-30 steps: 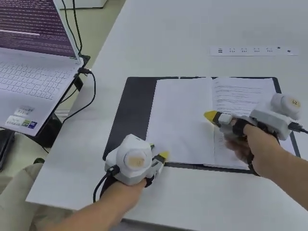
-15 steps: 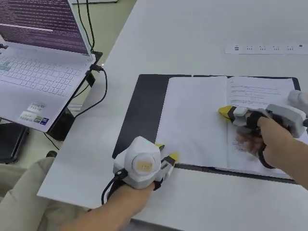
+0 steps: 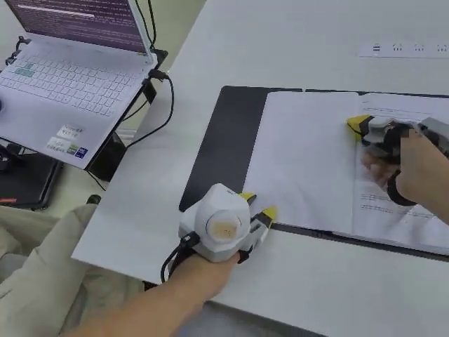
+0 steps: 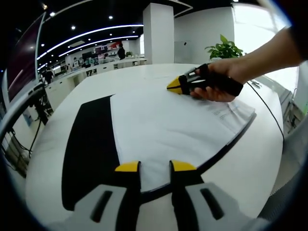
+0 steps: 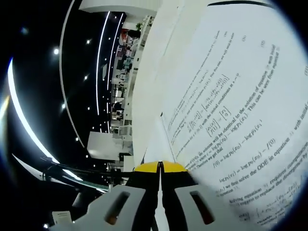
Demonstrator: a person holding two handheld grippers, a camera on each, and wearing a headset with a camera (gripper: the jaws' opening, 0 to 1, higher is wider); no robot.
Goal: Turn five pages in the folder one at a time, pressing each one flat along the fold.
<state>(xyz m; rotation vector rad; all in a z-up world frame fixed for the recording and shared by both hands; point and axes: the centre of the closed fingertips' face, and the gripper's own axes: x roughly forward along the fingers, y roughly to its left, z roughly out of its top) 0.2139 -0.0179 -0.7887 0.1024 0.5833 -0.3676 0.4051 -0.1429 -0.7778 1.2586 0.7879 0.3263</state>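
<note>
A black folder lies open on the white table. Its left leaf is a blank white page and its right leaf is a printed page. My right gripper is shut, its yellow tips resting on the paper at the fold, toward the far end. The right gripper view has the shut tips against the printed page. My left gripper sits at the folder's near edge, jaws slightly apart and holding nothing. In the left gripper view its tips face the blank page, with the right gripper beyond.
An open laptop stands at the far left on a lower surface, with a black cable looping near the table's left edge. A white power strip lies at the far right of the table.
The right gripper has slid along the fold toward the folder's far end. The left gripper has stayed at the near edge. The head camera has shifted.
</note>
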